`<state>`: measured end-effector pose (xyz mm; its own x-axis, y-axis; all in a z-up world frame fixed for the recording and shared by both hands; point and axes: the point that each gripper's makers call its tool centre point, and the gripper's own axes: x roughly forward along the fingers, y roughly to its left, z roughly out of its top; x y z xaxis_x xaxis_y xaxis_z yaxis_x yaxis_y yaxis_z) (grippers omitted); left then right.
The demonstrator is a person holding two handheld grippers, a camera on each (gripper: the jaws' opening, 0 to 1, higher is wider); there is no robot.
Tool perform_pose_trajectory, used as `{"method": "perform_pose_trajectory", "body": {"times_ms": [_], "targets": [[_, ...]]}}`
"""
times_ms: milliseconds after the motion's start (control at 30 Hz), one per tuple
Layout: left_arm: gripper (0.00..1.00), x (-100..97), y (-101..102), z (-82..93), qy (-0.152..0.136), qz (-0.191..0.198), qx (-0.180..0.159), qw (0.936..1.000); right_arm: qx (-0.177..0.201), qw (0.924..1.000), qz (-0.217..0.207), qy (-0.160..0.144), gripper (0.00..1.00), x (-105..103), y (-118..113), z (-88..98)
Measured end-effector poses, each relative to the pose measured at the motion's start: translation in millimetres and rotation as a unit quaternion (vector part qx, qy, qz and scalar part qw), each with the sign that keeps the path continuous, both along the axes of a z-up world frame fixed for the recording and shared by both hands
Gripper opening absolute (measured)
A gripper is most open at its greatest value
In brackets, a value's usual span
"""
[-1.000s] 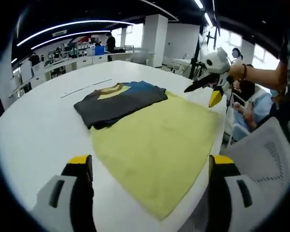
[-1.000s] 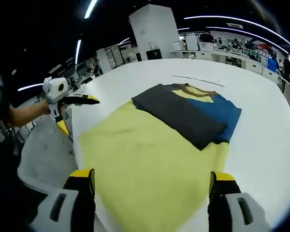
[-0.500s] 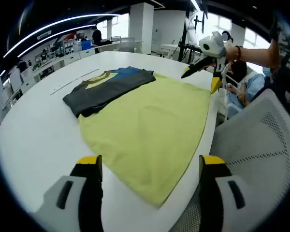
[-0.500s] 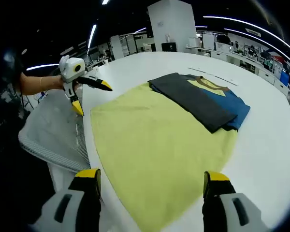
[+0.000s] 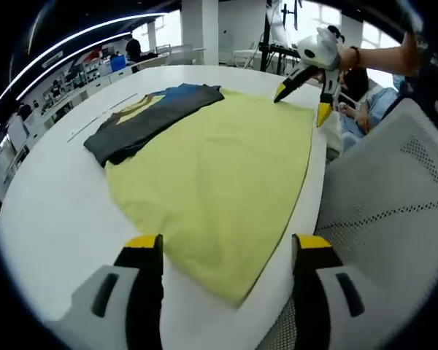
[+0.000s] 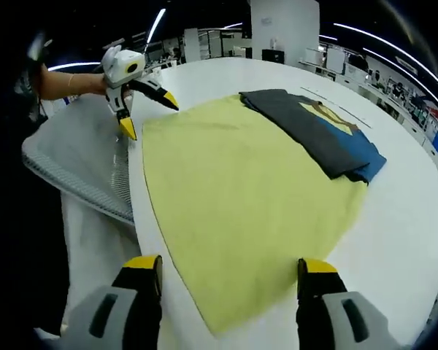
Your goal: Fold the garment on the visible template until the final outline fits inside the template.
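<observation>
Since a second ago, both cameras have been drawn back and raised, so that more of the white table (image 5: 51, 197) near edge and of the yellow-green template (image 5: 219, 168) is taken in; the things themselves lie as before. The template is spread flat along the table's near edge, with one corner reaching that edge. The folded garment (image 5: 150, 117), dark grey with blue and a yellow neck patch, lies on the template's far corner, partly over its border, toward the middle of the table.

In the left gripper view a mesh chair back (image 5: 379, 219) is seen off the table edge, and the right gripper (image 5: 306, 95) is held above the template's far edge. In the right gripper view the left gripper (image 6: 147, 111) is seen at the opposite corner of the template, over the table edge.

Both grippers are spread wide and nothing is pinched. The garment lies well apart from each.
</observation>
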<state>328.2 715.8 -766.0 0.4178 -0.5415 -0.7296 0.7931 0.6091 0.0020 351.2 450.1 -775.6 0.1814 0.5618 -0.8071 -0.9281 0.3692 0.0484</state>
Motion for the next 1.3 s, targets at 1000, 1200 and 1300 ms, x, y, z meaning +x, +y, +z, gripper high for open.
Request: {"method": "perform_pose_trajectory", "body": {"times_ms": [1000,1200,1300], "targets": [[0.26,9.5,11.4,-4.1,0.01,-0.017,0.013,0.9997,-0.02,0.999,0.029,-0.026,0.38,11.8,-10.4,-0.3],[0.15,5.0,4.8,-4.6,0.014,-0.031,0.016,0.9993,-0.022,0.999,0.027,-0.029,0.16,14.7,-11.1,0.7],[0.11,3.6,3.1,-5.3,0.016,-0.035,0.015,0.9991,-0.022,0.9991,0.022,-0.03,0.13,16.1,-11.9,0.7]]}}
